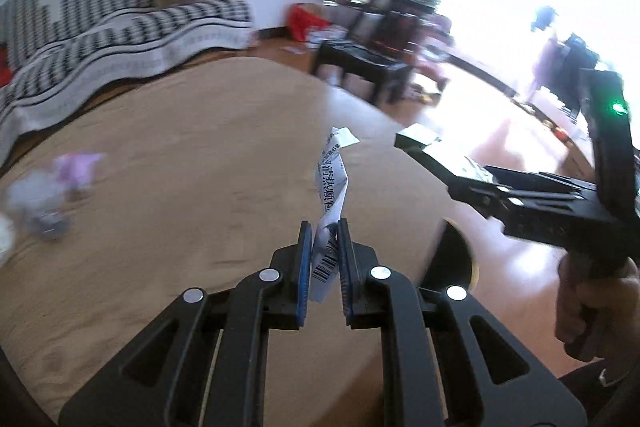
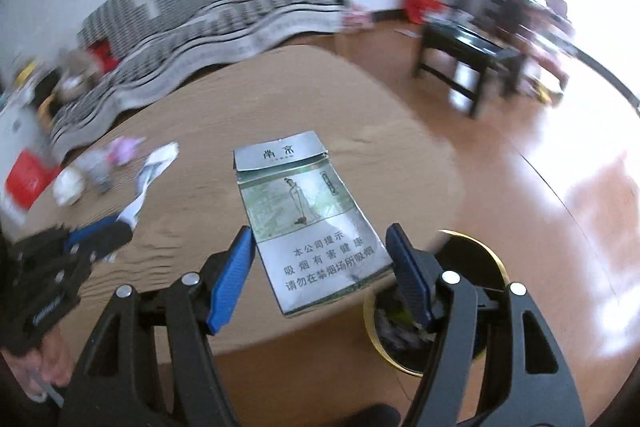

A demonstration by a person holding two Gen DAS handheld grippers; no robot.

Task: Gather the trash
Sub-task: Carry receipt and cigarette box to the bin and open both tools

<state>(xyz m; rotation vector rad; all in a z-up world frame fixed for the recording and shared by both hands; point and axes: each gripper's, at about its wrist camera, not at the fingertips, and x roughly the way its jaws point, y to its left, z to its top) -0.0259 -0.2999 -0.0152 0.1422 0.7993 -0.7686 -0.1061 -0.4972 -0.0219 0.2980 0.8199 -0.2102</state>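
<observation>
**Carrying two pieces of trash toward the bin**

Holding a load in each hand, I am in the carrying step of the clean-up. My left tongs (image 1: pixel 325 247) are clenched on a crumpled paper wrapper (image 1: pixel 334 187), which sticks up and forward from between the blue pads. My right tongs (image 2: pixel 320 255) stand wide, and a flattened cigarette pack (image 2: pixel 308 215) lies between the pads (image 2: pixel 232 279); I judge it gripped by its edges, though the contact is hard to make out.

Below and just right of the right tongs sits a round bin (image 2: pixel 496 269) with a gold rim, on the floor beside the tan bench (image 1: pixel 160 167). Some rubbish shows inside it.

Next, I think each load has to be brought over that opening and let go, one at a time so the tongs do not collide. More scraps (image 2: pixel 120 151) remain on the bench, far left of both tongs; those come afterwards.
</observation>
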